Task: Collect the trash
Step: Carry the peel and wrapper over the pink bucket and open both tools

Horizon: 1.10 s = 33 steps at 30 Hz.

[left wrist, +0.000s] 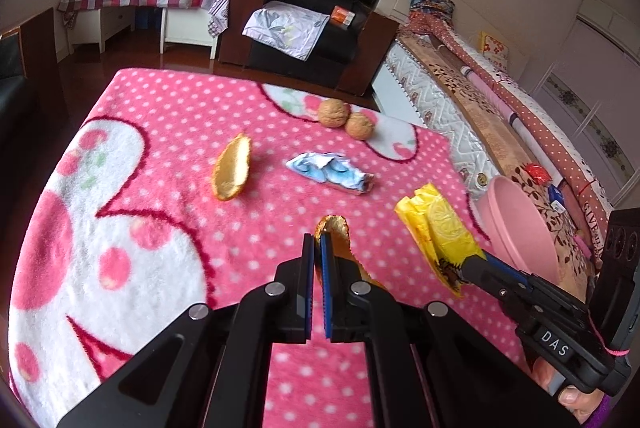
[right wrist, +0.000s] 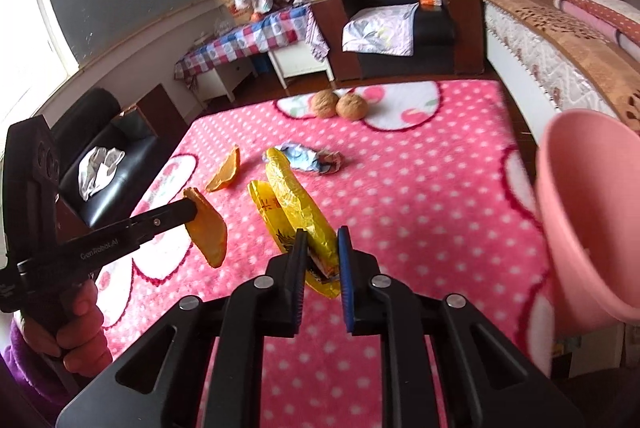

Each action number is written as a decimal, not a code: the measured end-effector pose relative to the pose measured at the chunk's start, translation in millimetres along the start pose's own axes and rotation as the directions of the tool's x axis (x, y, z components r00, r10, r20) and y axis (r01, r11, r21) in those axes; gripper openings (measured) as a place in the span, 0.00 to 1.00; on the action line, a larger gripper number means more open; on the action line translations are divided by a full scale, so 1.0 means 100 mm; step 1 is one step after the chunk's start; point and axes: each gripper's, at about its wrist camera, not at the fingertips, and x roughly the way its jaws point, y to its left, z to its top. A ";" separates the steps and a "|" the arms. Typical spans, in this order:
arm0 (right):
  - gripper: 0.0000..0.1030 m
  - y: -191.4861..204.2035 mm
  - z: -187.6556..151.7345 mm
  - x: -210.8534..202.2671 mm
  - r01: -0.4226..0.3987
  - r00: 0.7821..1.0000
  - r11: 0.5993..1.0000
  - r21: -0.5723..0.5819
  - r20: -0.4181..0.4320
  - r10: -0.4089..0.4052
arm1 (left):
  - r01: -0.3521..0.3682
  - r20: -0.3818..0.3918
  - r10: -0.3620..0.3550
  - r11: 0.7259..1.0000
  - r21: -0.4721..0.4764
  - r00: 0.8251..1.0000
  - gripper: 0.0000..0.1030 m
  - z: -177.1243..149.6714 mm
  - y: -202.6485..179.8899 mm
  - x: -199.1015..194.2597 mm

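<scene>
Roughly halfway: left tongs (left wrist: pixel 319 242) pinch an orange peel (left wrist: pixel 334 228), right tongs (right wrist: pixel 322 240) grip a yellow wrapper (right wrist: pixel 298 205) (bin (right wrist: pixel 592 211) far right), second peel (left wrist: pixel 232 169) and blue wrapper (left wrist: pixel 330 171) left mid-frame.

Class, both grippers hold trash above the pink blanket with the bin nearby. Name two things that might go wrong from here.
1. The right gripper pinches only the crinkled yellow plastic wrapper's lower end; it may slip out.
2. The pink plastic bin sits at the blanket's edge; the curved orange peel in the left gripper could miss it.
</scene>
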 end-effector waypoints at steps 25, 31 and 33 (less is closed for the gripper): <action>0.15 -1.03 -0.18 -1.01 0.203 0.957 0.956 0.211 0.164 -0.239 | 0.086 0.023 -0.094 0.966 0.246 0.995 0.03 0.06 -1.48 0.10; 0.15 -1.31 -0.21 -1.14 0.238 0.940 0.933 0.271 0.175 -0.291 | 0.115 -0.001 -0.120 0.949 0.292 0.993 0.03 0.06 -1.85 0.25; 0.15 -1.41 -0.22 -1.17 0.245 0.937 0.926 0.289 0.175 -0.302 | 0.134 -0.007 -0.138 0.943 0.304 0.990 0.03 0.05 -1.97 0.29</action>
